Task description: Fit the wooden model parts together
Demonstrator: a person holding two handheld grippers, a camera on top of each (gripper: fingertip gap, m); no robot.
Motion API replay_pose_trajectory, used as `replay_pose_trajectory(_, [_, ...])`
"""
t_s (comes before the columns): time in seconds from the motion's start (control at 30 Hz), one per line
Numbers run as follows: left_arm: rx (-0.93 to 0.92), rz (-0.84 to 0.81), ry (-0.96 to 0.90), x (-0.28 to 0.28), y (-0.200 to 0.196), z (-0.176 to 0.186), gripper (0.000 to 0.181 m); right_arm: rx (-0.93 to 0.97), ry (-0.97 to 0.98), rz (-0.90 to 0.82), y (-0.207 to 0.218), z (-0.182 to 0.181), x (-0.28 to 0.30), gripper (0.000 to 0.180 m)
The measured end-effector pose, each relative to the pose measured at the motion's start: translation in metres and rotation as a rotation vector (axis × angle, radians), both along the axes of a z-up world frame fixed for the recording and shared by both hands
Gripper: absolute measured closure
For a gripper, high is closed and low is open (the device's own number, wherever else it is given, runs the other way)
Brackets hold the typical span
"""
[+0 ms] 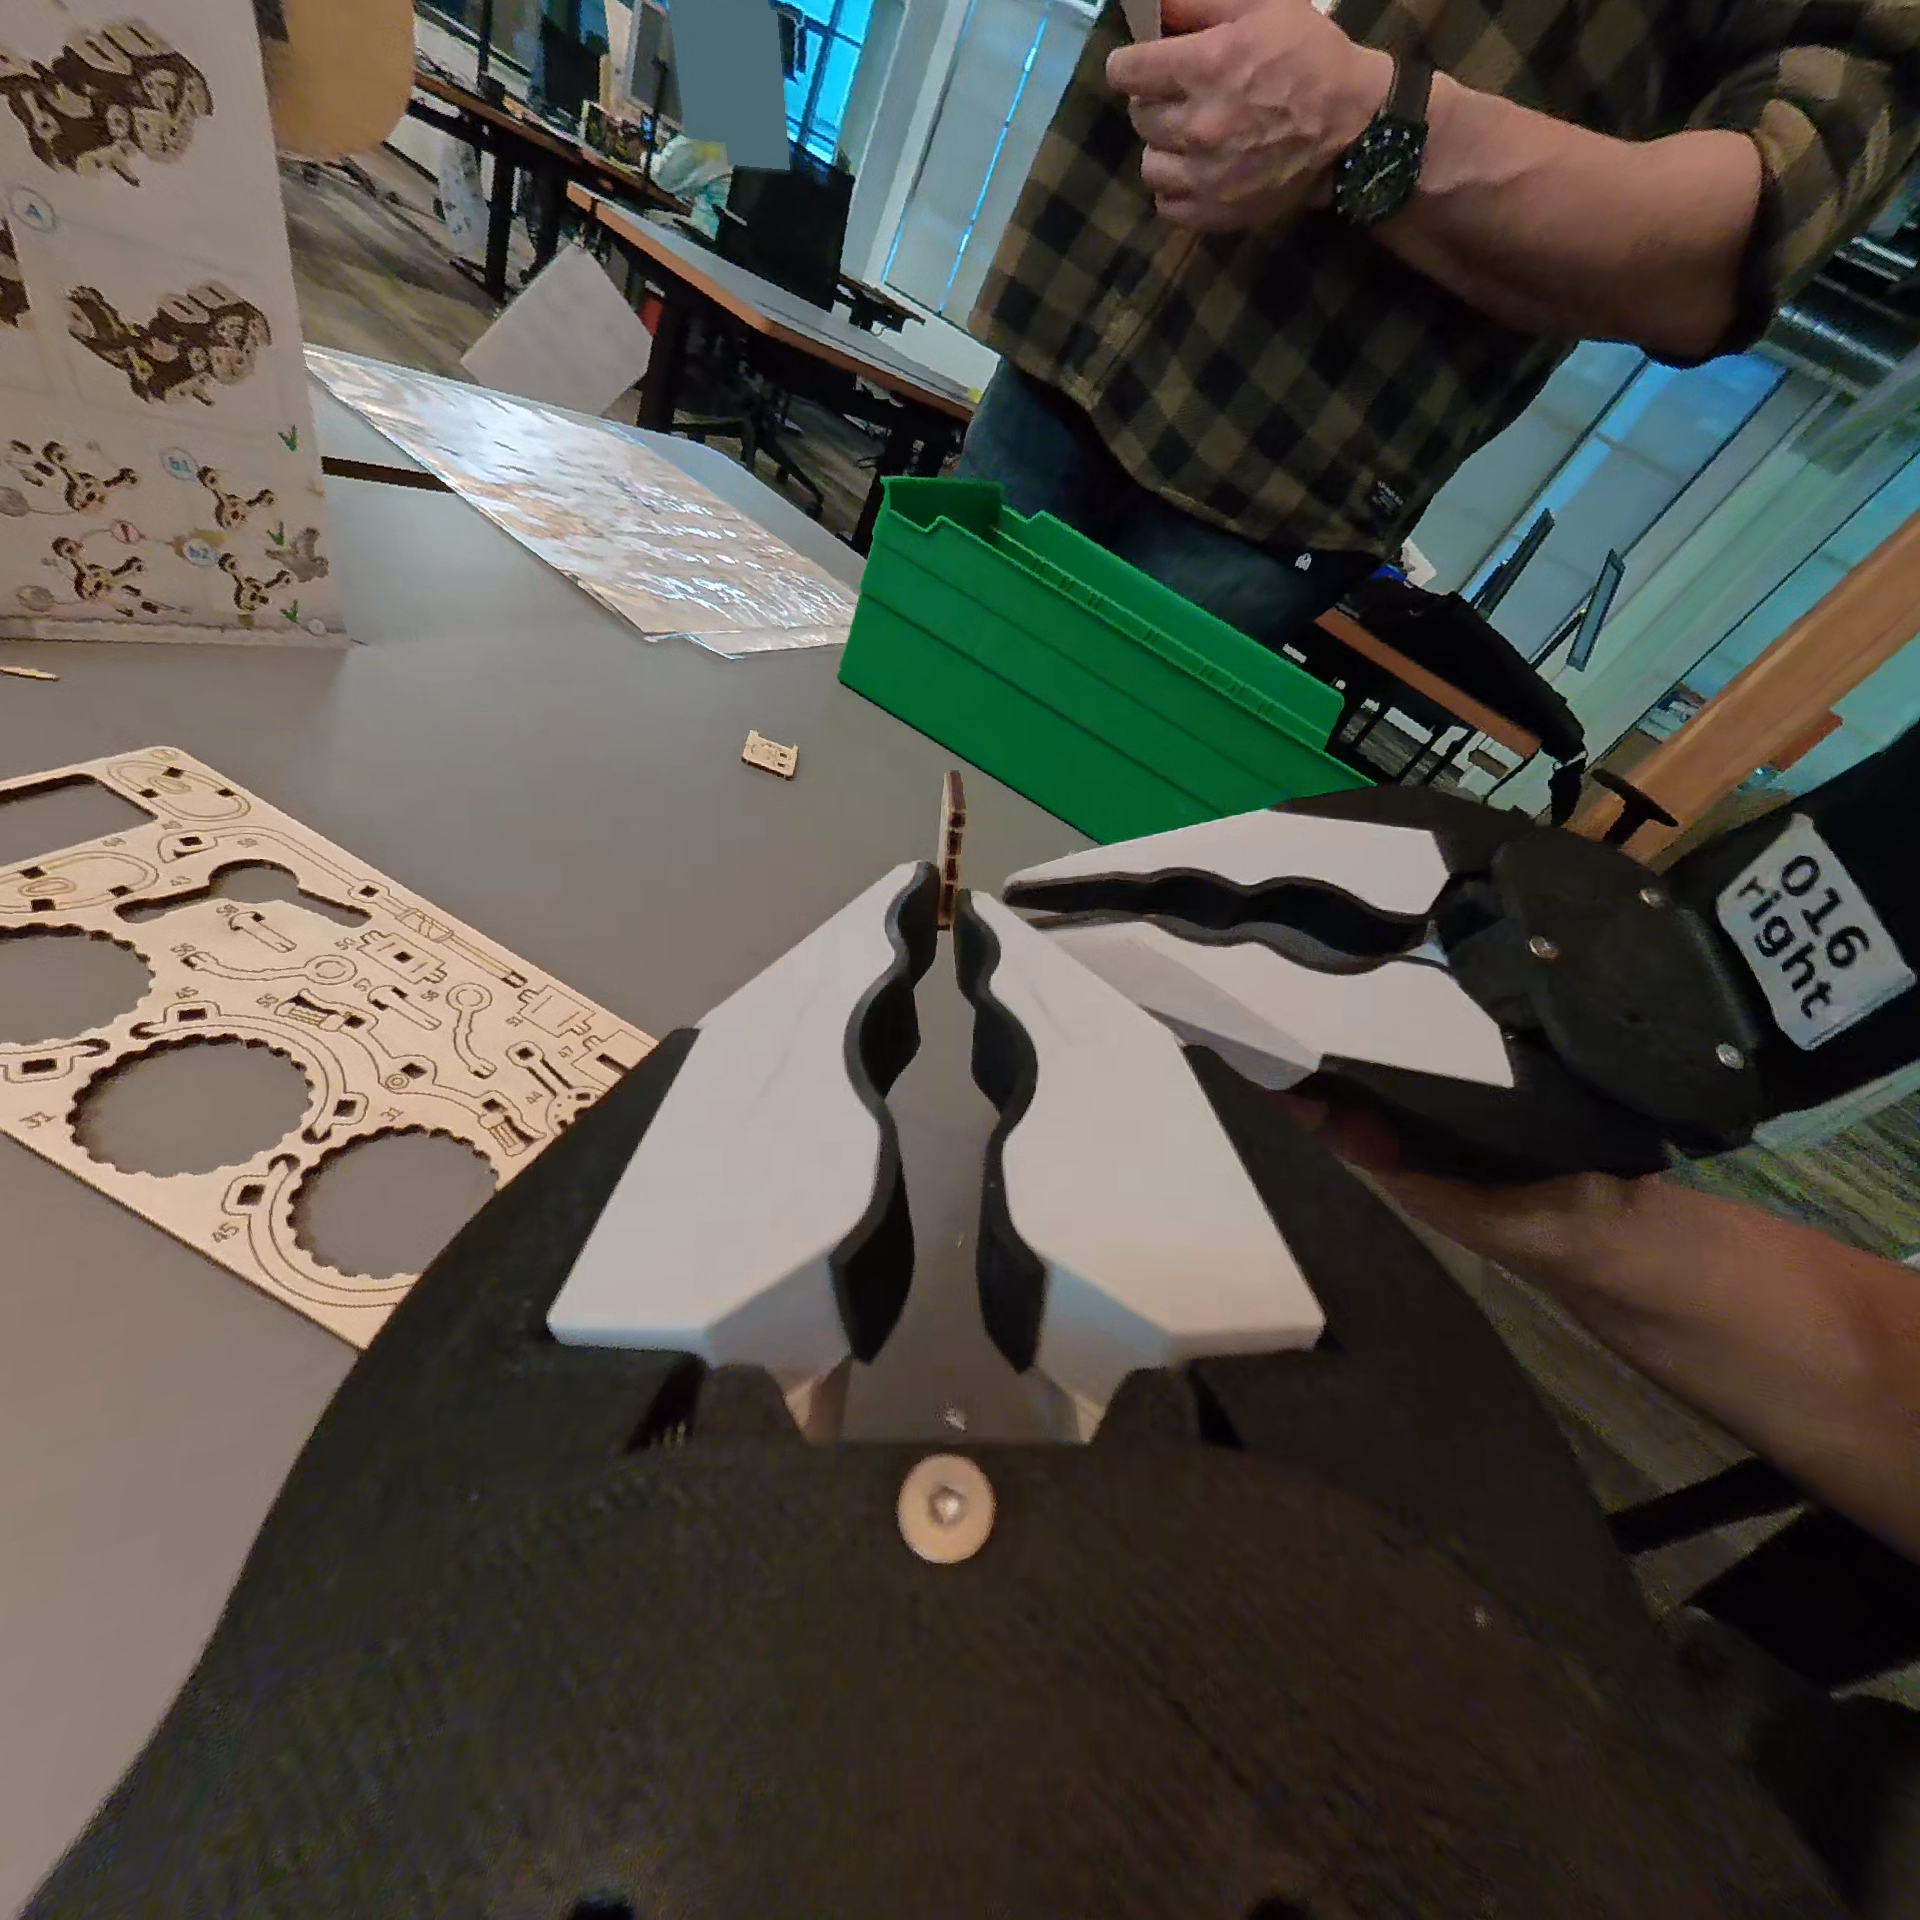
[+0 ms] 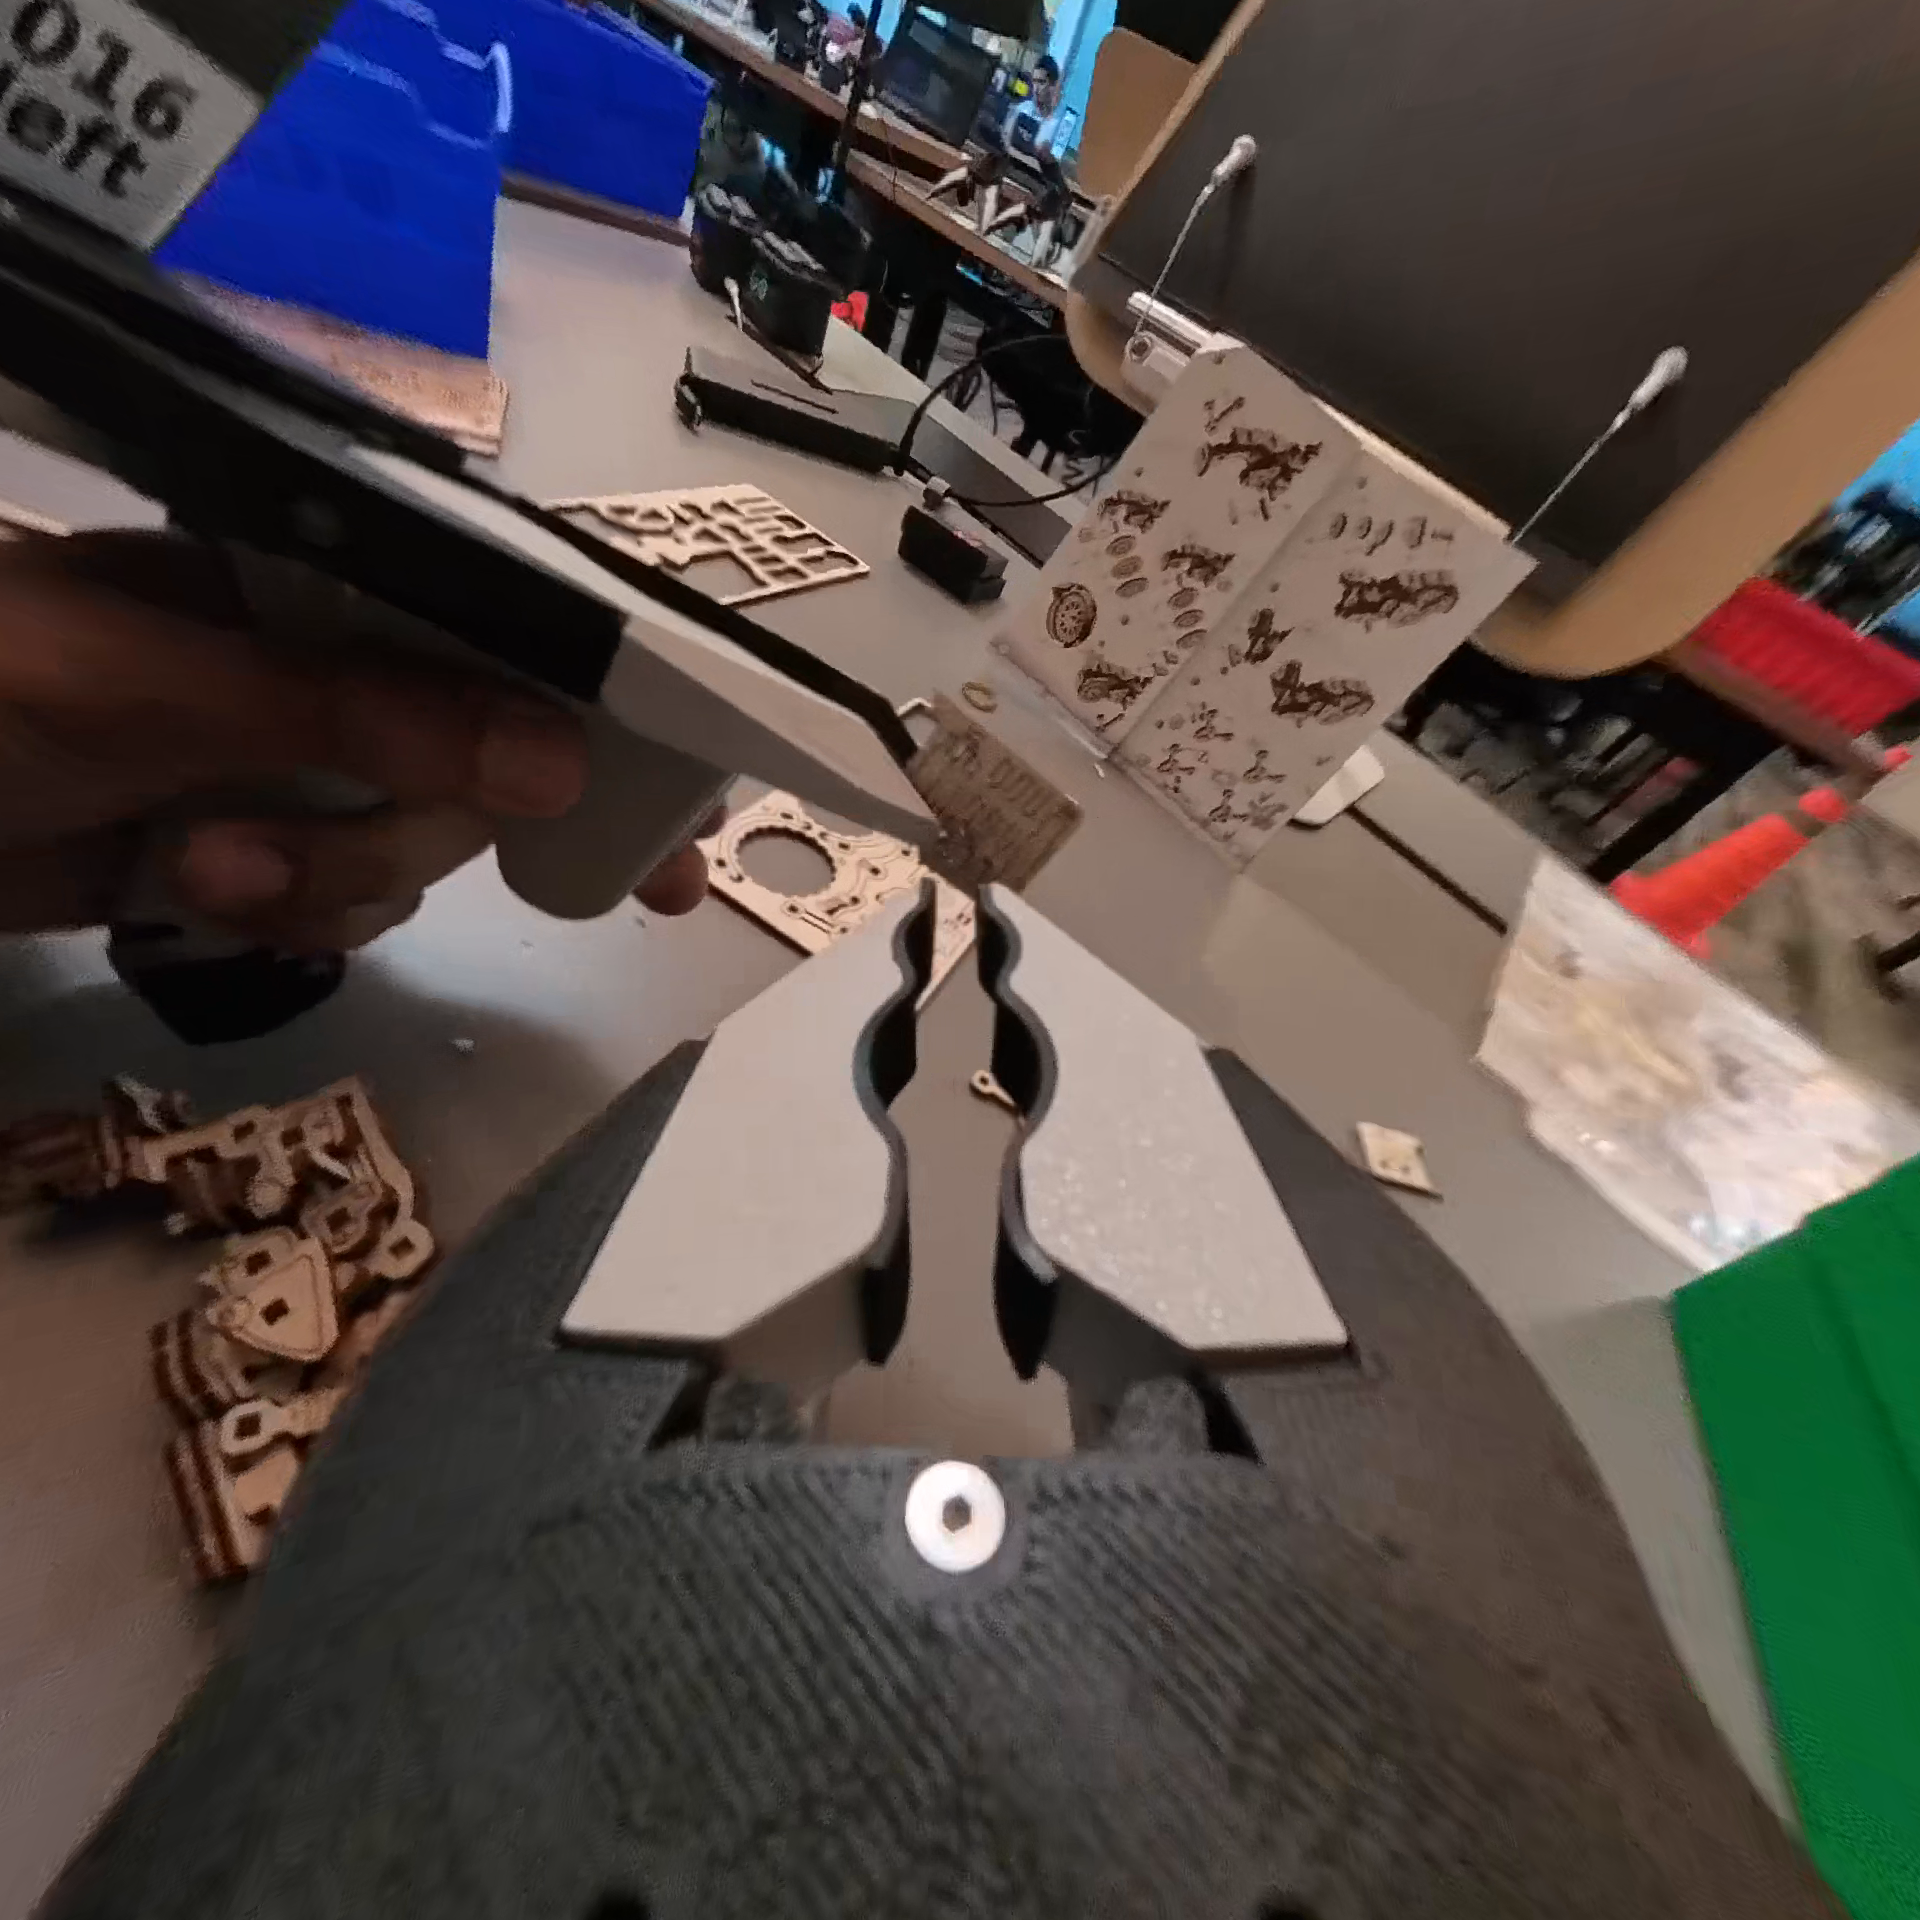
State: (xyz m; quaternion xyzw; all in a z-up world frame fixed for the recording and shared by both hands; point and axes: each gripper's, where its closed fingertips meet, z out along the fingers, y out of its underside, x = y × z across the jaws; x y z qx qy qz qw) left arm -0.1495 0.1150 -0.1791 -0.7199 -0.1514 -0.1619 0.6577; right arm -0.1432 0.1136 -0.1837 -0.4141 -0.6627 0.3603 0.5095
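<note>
My left gripper point(image 1: 948, 904) is shut on a small flat wooden part point(image 1: 952, 831) with slots, held upright above the grey table point(image 1: 582, 748). In the right wrist view the left gripper point(image 2: 923, 790) comes in from the left with the wooden part point(image 2: 997, 821) sticking out of its tips. My right gripper point(image 2: 956, 909) is all but shut with nothing between its fingers, its tips just below that part. In the left wrist view the right gripper point(image 1: 1023, 896) points in from the right, tips next to the part.
A cut-out wooden sheet point(image 1: 260, 1039) lies left. A loose wooden piece point(image 1: 770, 753) lies by the green bin point(image 1: 1091, 675). An instruction booklet point(image 2: 1247, 644) stands behind. Part-built wooden pieces point(image 2: 260, 1247) lie left, a plastic bag point(image 2: 1662, 1060) right. A person point(image 1: 1247, 312) stands across the table. Less than 4 cm separates the two grippers' tips.
</note>
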Motion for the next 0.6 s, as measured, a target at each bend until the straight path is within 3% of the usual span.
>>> replay_pose_trajectory(0.2, [0.039,0.015,0.047,0.004,0.0,0.006,0.18,-0.248,0.006,-0.016,0.004,0.004,0.0,0.175])
replay_pose_trajectory(0.6, [0.078,0.021,0.141,0.013,-0.001,0.013,0.18,-0.421,0.017,0.008,0.004,0.01,0.002,0.169])
